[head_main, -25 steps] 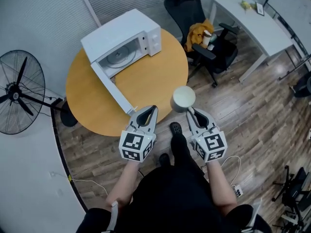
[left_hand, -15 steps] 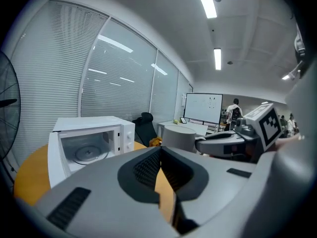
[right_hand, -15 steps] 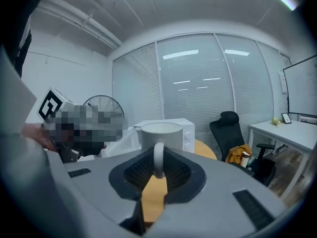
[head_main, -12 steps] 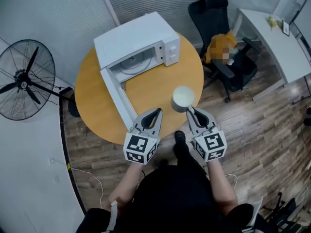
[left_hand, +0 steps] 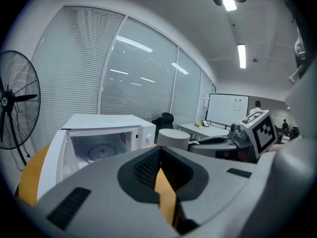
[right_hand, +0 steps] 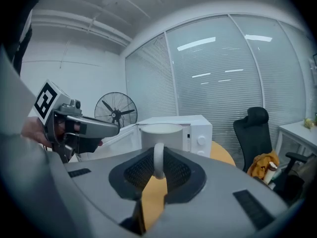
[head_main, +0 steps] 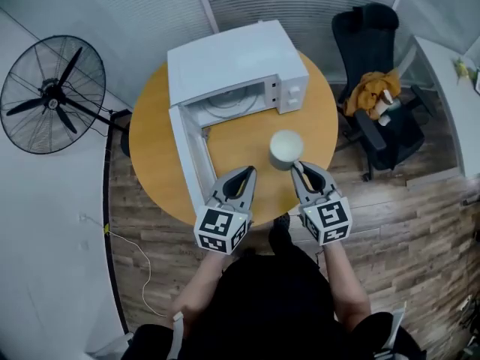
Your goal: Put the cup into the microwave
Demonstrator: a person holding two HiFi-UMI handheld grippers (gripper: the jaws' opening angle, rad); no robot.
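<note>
Both face the open microwave [head_main: 232, 58]: our right gripper [head_main: 295, 165] clamps the cup [head_main: 286, 147] by its handle [right_hand: 158, 160], upright; our left gripper [head_main: 250, 169] closed, empty.

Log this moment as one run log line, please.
right gripper: shut on cup handle | left gripper: shut, empty | microwave: door open, on table | cup: not yet inside

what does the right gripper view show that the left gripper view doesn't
Only the right gripper view: the cup held by its handle in the right hand-held gripper.
Only the left gripper view: the open microwave cavity with its turntable, a whiteboard, and the left hand-held gripper, jaws together with nothing between them.
Both: cup, microwave, fan and yellow table.
</note>
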